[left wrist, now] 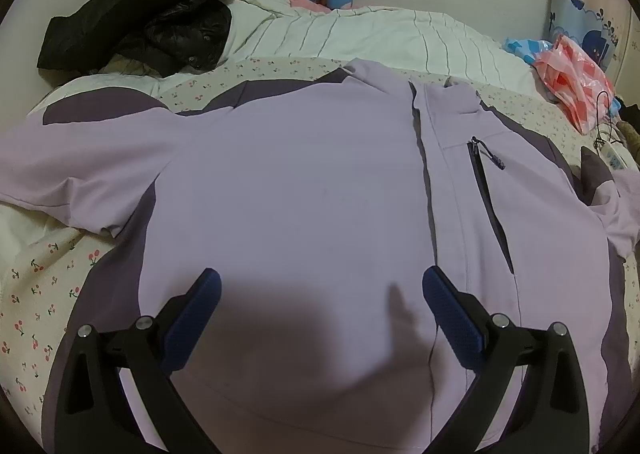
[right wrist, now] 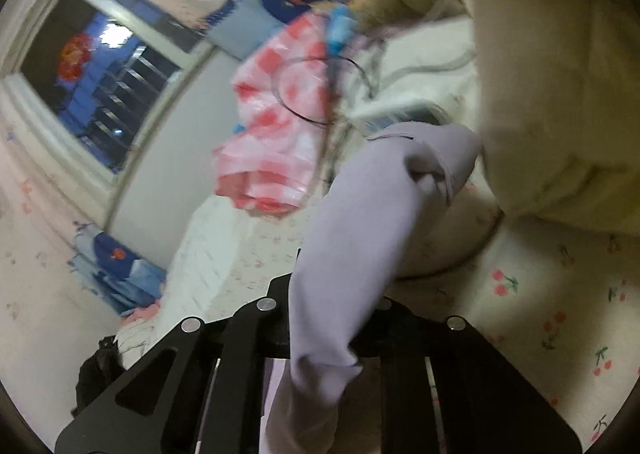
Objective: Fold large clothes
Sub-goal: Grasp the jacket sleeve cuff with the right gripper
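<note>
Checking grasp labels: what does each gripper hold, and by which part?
Right gripper: shut on the lilac jacket, by its sleeve. Left gripper: jaws open above the jacket front, holding nothing.

The lilac jacket (left wrist: 304,181) is smooth, matt woven cloth with darker purple panels and a dark zip (plastic or metal, hard to tell). The left gripper (left wrist: 322,294) has matt black plastic arms, shiny metal pins and finely textured blue pads. The black coat (left wrist: 136,37) looks slightly glossy. The pink bag (left wrist: 576,89) is thin, shiny plastic. The cherry-print sheet (left wrist: 44,294) is soft matt cotton-like cloth.
</note>
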`<state>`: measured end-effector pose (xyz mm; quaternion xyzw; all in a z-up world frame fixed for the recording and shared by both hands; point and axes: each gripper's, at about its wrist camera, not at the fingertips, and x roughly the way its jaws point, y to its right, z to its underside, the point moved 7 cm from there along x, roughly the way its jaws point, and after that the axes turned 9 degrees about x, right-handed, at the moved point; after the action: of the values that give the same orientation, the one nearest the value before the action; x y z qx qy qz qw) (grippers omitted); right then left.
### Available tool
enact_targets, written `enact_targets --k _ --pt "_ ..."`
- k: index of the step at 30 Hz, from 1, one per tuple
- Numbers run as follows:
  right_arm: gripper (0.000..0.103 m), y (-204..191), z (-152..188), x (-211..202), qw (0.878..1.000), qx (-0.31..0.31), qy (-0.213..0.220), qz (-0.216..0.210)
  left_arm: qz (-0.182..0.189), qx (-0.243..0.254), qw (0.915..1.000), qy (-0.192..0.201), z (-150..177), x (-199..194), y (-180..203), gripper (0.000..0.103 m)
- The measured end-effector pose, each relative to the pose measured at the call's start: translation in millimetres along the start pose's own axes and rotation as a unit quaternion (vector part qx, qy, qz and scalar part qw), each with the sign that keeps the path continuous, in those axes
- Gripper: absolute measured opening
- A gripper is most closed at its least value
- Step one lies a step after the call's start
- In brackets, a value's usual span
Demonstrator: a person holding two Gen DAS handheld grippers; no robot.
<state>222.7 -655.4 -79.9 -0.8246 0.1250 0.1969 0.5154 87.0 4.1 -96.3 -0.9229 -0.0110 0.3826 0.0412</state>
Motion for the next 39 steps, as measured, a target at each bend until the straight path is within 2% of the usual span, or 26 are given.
enact_targets --k 2,5,6,9,12,13,16,17,18,19,20,21,23,24,25,26,27,29,31,32,33,34,35,36,39 --pt "0.013 -8 0 -3 1.000 -0.019 0.010 0.007 -0.002 0.003 1.0000 -0.004 0 1 0 0.097" --pt "0.012 -63 11 -19 0.992 -0.120 0.031 0.013 0.000 -0.003 1.0000 -0.006 0 -1 -3 0.097" --pt "0.012 -99 19 -29 0.983 -0.179 0.047 0.012 0.001 -0.005 1.0000 -0.006 0 -2 -4 0.097" --pt "0.012 -168 58 -56 0.954 -0.290 0.069 -0.016 0.004 -0.007 1.0000 -0.002 -2 -7 -5 0.097" --pt "0.012 -190 128 -47 0.928 -0.373 0.014 -0.020 0.014 -0.013 0.9998 0.000 -2 -10 -5 0.097" --pt "0.013 -186 168 -33 0.912 -0.410 -0.029 -0.011 0.016 -0.014 0.9998 0.000 -3 -11 -5 0.097" --pt "0.013 -143 259 9 0.865 -0.480 -0.138 0.040 0.023 -0.022 0.9995 0.000 -4 -12 -8 0.097" --pt "0.013 -132 274 17 0.857 -0.489 -0.152 0.054 0.027 -0.027 0.9993 0.000 -4 -13 -9 0.097" --pt "0.014 -128 281 20 0.855 -0.496 -0.143 0.060 0.030 -0.030 0.9991 0.000 -5 -14 -10 0.097" --pt "0.015 -127 281 18 0.857 -0.493 -0.136 0.061 0.032 -0.033 0.9990 0.001 -6 -15 -11 0.097" --pt "0.020 -131 277 17 0.861 -0.487 -0.131 0.067 0.036 -0.037 0.9987 0.002 -6 -16 -13 0.097" --pt "0.026 -136 274 14 0.859 -0.492 -0.122 0.077 0.039 -0.041 0.9984 0.003 -7 -17 -14 0.097" --pt "0.077 -149 267 5 0.847 -0.517 -0.091 0.084 0.044 -0.046 0.9979 0.004 -8 -18 -14 0.097" --pt "0.083 -156 266 -1 0.838 -0.536 -0.067 0.077 0.045 -0.046 0.9979 0.002 -7 -18 -13 0.097" --pt "0.086 -169 265 -6 0.826 -0.557 -0.044 0.072 0.047 -0.046 0.9978 0.001 -7 -17 -12 0.097" --pt "0.087 -179 266 -7 0.821 -0.565 -0.041 0.073 0.048 -0.045 0.9979 0.000 -7 -17 -12 0.097" --pt "0.087 -189 265 -2 0.821 -0.565 -0.044 0.074 0.046 -0.045 0.9979 0.000 -7 -16 -12 0.097" --pt "0.088 -192 267 16 0.815 -0.567 -0.066 0.096 0.048 -0.051 0.9976 -0.002 -7 -15 -13 0.097" --pt "0.087 -190 273 36 0.800 -0.579 -0.099 0.119 0.048 -0.055 0.9973 -0.003 -6 -14 -15 0.097" --pt "0.072 -189 277 42 0.797 -0.583 -0.103 0.121 0.050 -0.059 0.9970 -0.004 -5 -13 -16 0.097" --pt "0.056 -188 281 47 0.795 -0.583 -0.114 0.119 0.051 -0.060 0.9969 -0.005 -5 -14 -16 0.097" --pt "0.024 -187 280 50 0.805 -0.567 -0.132 0.117 0.052 -0.061 0.9968 -0.005 -5 -14 -17 0.097" --pt "0.017 -186 279 49 0.815 -0.554 -0.130 0.113 0.051 -0.061 0.9968 -0.005 -5 -14 -17 0.097" --pt "0.015 -190 273 45 0.829 -0.535 -0.126 0.099 0.050 -0.060 0.9970 -0.005 -5 -14 -18 0.097" --pt "0.013 -202 236 20 0.894 -0.431 -0.116 0.041 0.051 -0.056 0.9971 -0.007 -5 -13 -16 0.097"
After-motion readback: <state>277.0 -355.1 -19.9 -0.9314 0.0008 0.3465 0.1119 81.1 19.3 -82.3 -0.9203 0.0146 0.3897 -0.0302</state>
